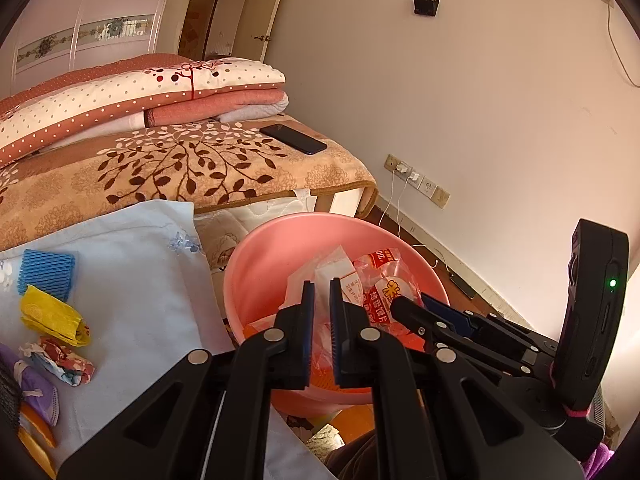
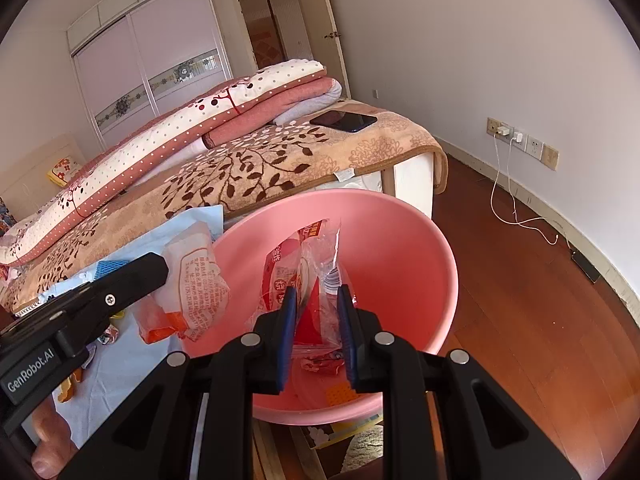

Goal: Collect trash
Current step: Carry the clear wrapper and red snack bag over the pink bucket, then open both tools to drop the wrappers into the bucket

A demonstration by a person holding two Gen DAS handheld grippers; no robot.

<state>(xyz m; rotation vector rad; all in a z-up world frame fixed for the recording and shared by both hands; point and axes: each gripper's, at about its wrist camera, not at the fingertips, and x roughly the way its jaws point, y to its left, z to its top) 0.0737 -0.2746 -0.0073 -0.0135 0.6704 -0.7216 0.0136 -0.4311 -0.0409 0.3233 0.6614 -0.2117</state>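
Observation:
A pink plastic basin [image 1: 264,264] [image 2: 404,240] stands off the bed's edge. My left gripper [image 1: 322,312] is over the basin, shut on a white and orange wrapper [image 1: 334,270] [image 2: 192,280]. My right gripper [image 2: 316,312] is over the basin, shut on a red and clear plastic snack bag [image 2: 312,268] [image 1: 384,284]. It also shows in the left wrist view [image 1: 416,308]. More trash lies on the light blue cloth [image 1: 132,280]: a blue foam net [image 1: 47,272], a yellow wrapper [image 1: 52,316], a crumpled patterned wrapper [image 1: 60,360].
A bed with a leaf-pattern blanket [image 1: 180,168] and folded quilts [image 1: 132,92] lies behind. A black phone [image 1: 294,139] lies on the bed corner. Wall sockets with white cables [image 2: 516,140] are to the right, over a wooden floor [image 2: 540,320].

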